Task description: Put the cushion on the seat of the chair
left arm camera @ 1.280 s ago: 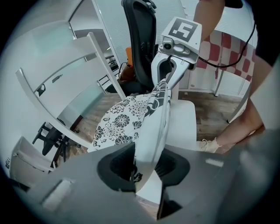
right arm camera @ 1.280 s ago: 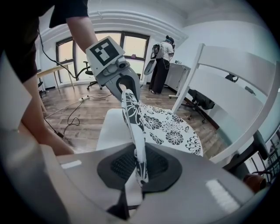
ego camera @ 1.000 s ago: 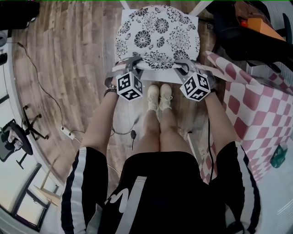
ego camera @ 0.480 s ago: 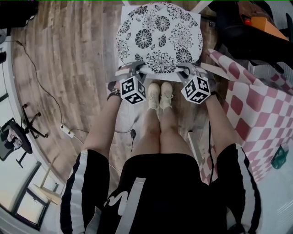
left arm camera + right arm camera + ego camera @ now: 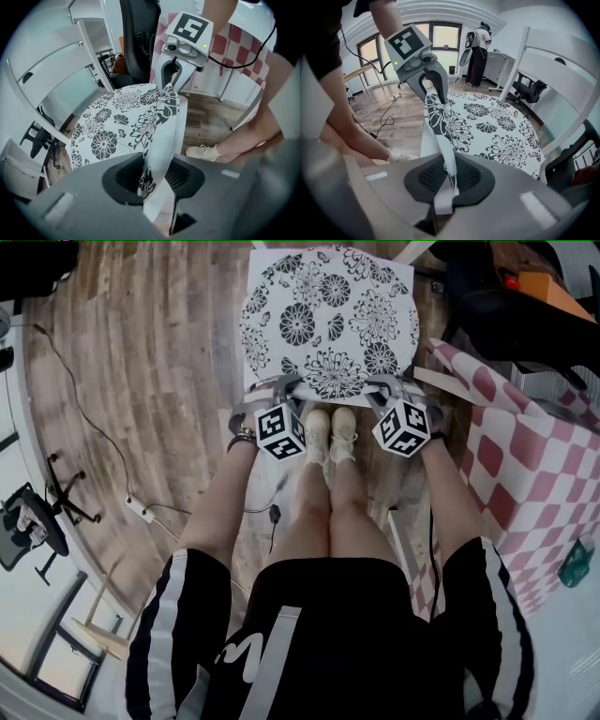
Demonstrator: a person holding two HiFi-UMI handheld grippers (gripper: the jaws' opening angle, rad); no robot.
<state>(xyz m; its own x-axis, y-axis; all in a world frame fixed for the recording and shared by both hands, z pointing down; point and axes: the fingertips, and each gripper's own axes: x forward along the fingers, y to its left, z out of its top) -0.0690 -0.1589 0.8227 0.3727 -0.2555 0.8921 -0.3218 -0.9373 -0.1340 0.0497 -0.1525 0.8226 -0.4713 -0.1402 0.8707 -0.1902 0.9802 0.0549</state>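
Note:
The cushion [image 5: 328, 320], white with black flowers, lies spread over the white chair's seat [image 5: 183, 112]. Its near edge is still lifted between the two grippers. My left gripper [image 5: 281, 390] holds the near left corner. Its jaws are opening, and the fabric fills the gap between the pads [image 5: 157, 176]. My right gripper [image 5: 384, 388] is shut tight on the near right corner [image 5: 449, 176]. Each gripper shows in the other's view, at the cushion's rim: the right gripper [image 5: 171, 77] and the left gripper [image 5: 431, 89]. The chair's slatted backrest [image 5: 562, 70] stands behind the cushion.
The person's legs and pale shoes [image 5: 328, 432] stand right in front of the seat. A pink-and-white checked cloth [image 5: 525, 456] covers a table at the right. Dark gear [image 5: 506, 306] sits beyond it. A cable and power strip [image 5: 141, 512] lie on the wood floor at the left. Another person [image 5: 479, 51] stands far off.
Both grippers have sunk and drawn back toward the person's legs. The cushion came with them and lies flatter over the seat.

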